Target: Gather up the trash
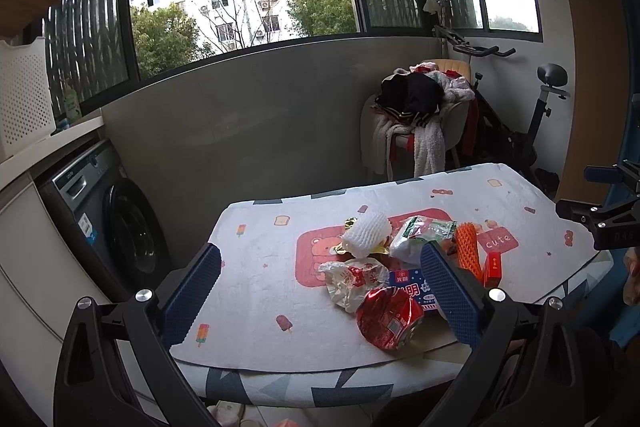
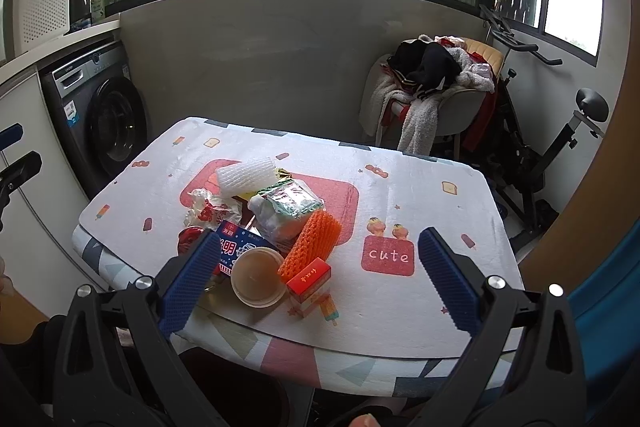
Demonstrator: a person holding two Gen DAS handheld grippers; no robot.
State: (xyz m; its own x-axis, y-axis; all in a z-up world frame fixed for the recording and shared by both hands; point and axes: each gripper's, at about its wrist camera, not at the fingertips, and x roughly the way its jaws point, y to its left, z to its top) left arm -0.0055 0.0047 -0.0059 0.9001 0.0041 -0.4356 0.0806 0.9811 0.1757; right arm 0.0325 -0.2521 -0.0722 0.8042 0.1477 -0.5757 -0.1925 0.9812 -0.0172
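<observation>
Blue ribbed pads fill the near edge of both wrist views, and each tool stands spread wide with nothing between its fingers. From the right tool (image 2: 316,277), the trash heap sits straight ahead and a little toward its left finger, at the near edge of the worktop (image 2: 460,195): a round tan cup (image 2: 258,279) lies just beyond the left pad, a small red box (image 2: 309,277) touches the cup's right side, and an orange foam net (image 2: 310,243) runs with its long axis away from the tool, leaning up onto the green-and-silver wrapper (image 2: 290,205). Behind these lie a blue carton (image 2: 236,251), a crumpled white bag (image 2: 208,207) and a white foam net (image 2: 246,175) at the far end of the heap. From the left tool (image 1: 320,291), the same heap lies ahead and off toward its right finger, whose pad hides part of the blue carton; a red crinkled wrapper (image 1: 388,315) is the nearest piece, just inside that finger. The right tool looks the better placed, since the cup and red box fall almost between its fingers, while the left would have to shift rightward to centre anything. Neither tool touches any trash. No bin or bag for collecting shows clearly in either view.
</observation>
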